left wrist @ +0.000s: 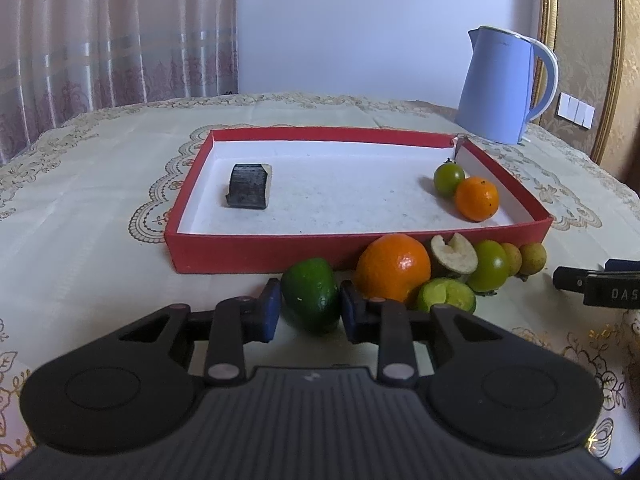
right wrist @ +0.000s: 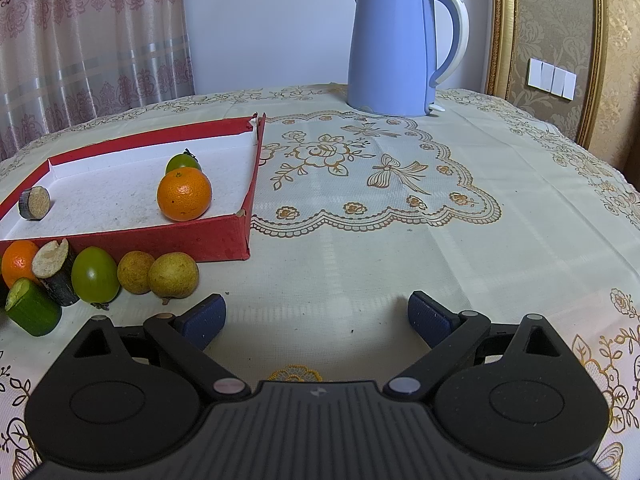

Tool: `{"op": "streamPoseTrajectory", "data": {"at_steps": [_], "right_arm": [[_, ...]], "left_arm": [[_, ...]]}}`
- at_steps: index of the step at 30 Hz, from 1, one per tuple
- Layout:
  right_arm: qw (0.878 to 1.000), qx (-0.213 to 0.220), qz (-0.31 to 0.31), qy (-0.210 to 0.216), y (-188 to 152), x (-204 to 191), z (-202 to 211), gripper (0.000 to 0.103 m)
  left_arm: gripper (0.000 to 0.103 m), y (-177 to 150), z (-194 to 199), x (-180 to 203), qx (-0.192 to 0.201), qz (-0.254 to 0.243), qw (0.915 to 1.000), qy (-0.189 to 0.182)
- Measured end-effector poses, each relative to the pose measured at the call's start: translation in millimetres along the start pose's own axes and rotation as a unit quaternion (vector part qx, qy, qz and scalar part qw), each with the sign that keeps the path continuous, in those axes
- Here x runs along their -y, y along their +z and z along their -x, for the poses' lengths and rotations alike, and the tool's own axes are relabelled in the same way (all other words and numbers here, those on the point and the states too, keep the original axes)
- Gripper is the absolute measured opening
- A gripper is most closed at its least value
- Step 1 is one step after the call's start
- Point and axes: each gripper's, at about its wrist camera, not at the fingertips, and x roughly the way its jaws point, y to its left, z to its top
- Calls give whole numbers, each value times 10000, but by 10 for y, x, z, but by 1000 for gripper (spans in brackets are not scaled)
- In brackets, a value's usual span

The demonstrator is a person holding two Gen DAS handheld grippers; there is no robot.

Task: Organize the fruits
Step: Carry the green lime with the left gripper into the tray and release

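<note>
Right of the red box (right wrist: 224, 246) the tabletop (right wrist: 400, 220) lies bare as far as the kettle (right wrist: 390, 48). Against the box's near wall a row of fruit (left wrist: 460, 264) blocks the way. Inside the box, its middle floor is free between the dark chunk (left wrist: 248, 186) and the orange (left wrist: 477, 199).

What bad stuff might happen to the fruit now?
The left gripper is shut on a smooth dark green fruit; it might slip out when lifted. Swinging it sideways could bump the orange beside it. Carried too low, it may catch the red box wall.
</note>
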Motion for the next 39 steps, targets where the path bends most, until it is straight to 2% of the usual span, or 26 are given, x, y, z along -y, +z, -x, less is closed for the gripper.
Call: {"op": "streamPoseTrajectory", "data": {"at_steps": [6,12,20,28,39], "right_arm": [[10000,0,0,0,0,0,0,98],[10000,-1,0,0,0,0,-1,98],[10000,-1,0,1,-1,1,-2,98],[10000,-1,1,1,-1,1,-3,98],[10000,-1,0,2,-2,1,-5,99]], "left_arm": [[28,91,113,-31,217,-51,9998,12],[28,286,91,-116,412,-84,9990,182],[28,466,-212,-285,218,45,9992,328],[28,443,-467,-378,-70,149,9992,354],[29,417,-528,-329,-66,1,9989,471]]}}
